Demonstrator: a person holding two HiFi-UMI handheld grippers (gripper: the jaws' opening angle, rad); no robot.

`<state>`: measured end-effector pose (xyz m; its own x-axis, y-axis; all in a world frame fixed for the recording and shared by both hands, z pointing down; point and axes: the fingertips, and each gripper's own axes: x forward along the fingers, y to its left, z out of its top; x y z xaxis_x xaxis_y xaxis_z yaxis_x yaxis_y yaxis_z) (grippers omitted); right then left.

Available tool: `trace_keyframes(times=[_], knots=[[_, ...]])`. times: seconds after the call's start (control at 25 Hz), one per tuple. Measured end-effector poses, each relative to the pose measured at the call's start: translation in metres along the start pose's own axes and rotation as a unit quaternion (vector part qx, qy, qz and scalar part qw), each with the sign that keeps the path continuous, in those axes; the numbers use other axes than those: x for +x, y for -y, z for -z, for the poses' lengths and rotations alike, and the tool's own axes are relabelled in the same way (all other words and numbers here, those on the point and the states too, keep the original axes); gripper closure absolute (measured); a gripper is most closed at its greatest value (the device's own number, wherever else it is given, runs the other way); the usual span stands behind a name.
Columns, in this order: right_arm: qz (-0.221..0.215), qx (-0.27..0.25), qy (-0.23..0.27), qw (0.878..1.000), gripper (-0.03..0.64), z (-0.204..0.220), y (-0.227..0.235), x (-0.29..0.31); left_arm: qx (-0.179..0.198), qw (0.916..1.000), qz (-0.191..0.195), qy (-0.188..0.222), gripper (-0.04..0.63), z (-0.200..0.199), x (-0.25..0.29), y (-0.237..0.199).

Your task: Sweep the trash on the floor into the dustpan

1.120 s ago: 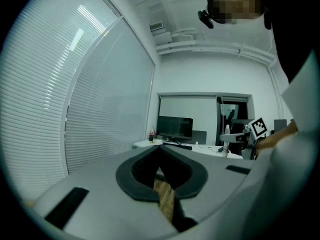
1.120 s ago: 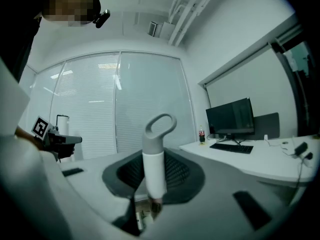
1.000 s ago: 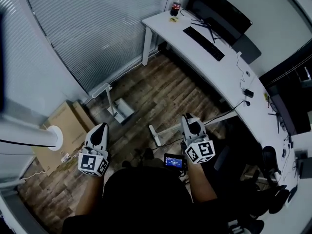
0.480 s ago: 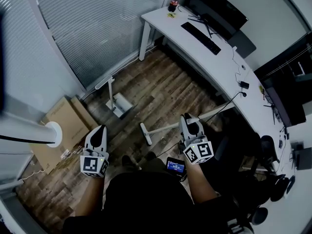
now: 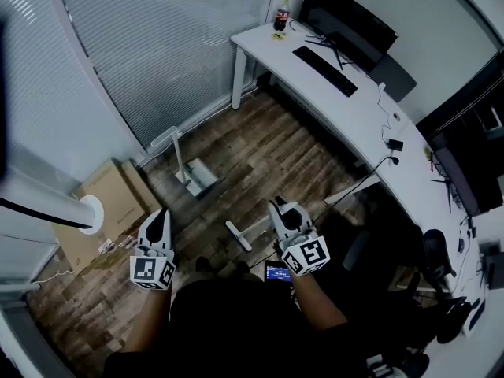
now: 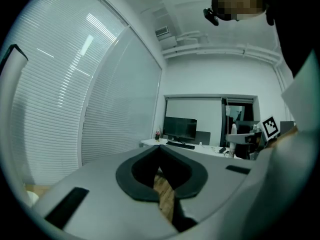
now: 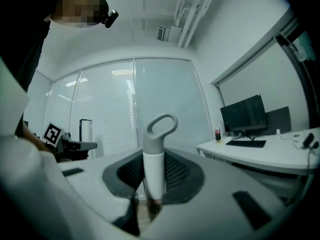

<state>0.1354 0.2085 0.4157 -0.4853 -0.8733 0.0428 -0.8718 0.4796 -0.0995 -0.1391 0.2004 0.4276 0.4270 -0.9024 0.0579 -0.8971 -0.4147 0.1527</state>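
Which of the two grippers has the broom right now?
The right gripper: its jaws are closed on the white broom handle, which stands upright between them. The left gripper is shut with nothing between its jaws.

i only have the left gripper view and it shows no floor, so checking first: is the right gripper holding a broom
observer: yes, the right gripper has its jaws shut on the white broom handle with a grey loop end.
operator: where's the head of it
observer: the white broom head is down by the wooden floor, between the two grippers in the head view.
operator: and the dustpan
observer: the white long-handled dustpan stands upright near the window blinds, apart from both grippers.
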Motion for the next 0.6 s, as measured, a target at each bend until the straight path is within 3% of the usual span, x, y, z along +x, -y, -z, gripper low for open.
trace_keyframes(times=[0.6], knots=[[0.009,-0.005,-0.005,1.000,0.538,0.011,0.036,-0.045,0.003,0.9999,0.006,-0.008,0.600,0.014,-0.012,0.063]])
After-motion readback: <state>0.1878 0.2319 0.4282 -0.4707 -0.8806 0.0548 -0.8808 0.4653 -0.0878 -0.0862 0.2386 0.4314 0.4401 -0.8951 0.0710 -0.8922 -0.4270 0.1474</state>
